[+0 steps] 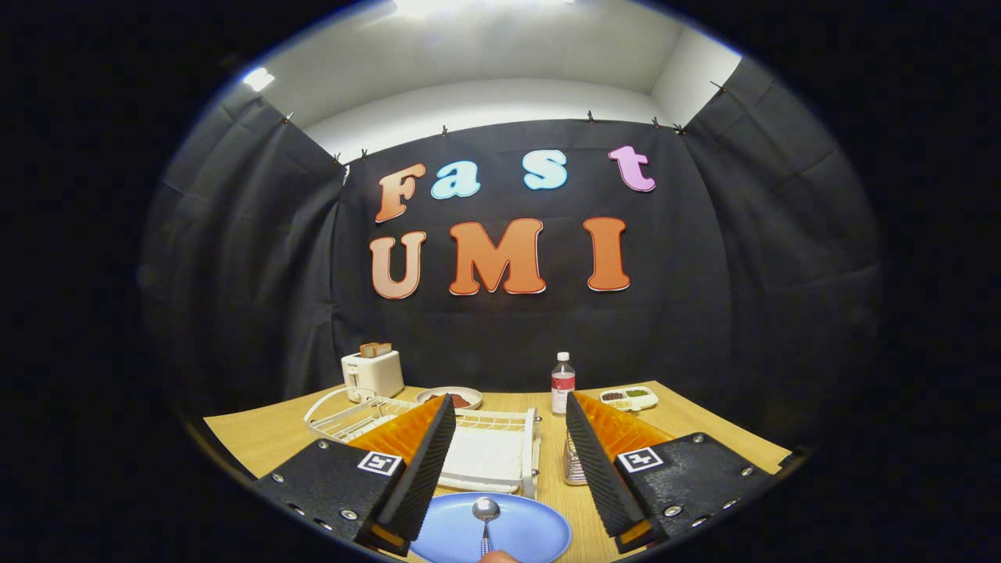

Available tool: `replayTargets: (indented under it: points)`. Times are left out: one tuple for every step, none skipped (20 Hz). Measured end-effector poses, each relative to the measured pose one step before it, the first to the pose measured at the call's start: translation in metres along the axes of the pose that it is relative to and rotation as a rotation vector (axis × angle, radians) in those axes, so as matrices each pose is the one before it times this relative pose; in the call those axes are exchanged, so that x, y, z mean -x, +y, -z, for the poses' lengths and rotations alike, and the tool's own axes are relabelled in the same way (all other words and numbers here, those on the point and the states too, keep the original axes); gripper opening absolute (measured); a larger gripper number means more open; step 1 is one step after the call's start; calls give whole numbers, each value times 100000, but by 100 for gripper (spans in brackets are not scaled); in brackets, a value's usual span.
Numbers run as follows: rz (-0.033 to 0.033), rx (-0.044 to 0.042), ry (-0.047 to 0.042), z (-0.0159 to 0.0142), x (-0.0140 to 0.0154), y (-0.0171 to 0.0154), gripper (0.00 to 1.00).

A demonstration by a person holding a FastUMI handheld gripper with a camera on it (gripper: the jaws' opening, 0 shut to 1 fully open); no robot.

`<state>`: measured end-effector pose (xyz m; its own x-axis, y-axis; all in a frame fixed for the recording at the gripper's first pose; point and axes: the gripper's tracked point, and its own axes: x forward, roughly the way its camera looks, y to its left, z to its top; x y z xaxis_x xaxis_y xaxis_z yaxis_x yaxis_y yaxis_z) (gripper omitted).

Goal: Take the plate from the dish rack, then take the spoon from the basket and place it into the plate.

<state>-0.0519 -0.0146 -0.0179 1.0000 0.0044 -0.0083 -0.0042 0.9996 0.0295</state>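
Note:
A blue plate (516, 533) lies on the wooden table, low between my fingers. A metal spoon (486, 514) rests in the plate, bowl end pointing away from me. My gripper (508, 414) is open, with nothing between its fingers, raised above the plate. The white wire dish rack (500, 450) stands just beyond the plate, partly hidden by the left finger. A metal mesh basket (574, 467) peeks out beside the right finger.
At the back of the table (258, 438) stand a white toaster (373, 372) with bread, a small plate of food (453, 397), a plastic bottle (562, 383) and a white divided tray (629, 397). A fingertip shows at the plate's near rim.

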Motion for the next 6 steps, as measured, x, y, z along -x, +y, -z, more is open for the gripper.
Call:
replayTargets:
  points:
    - [613, 436, -42, -152, 133, 242, 85]
    - [-96, 580, 16, 42, -12, 278, 85]
    - [511, 831, 255, -92, 80, 227, 85]
    - [-19, 689, 264, 21, 168, 118, 85]
    - [-132, -42, 534, 76, 20, 239, 85]
    - [-244, -237, 544, 132, 76, 245, 85]
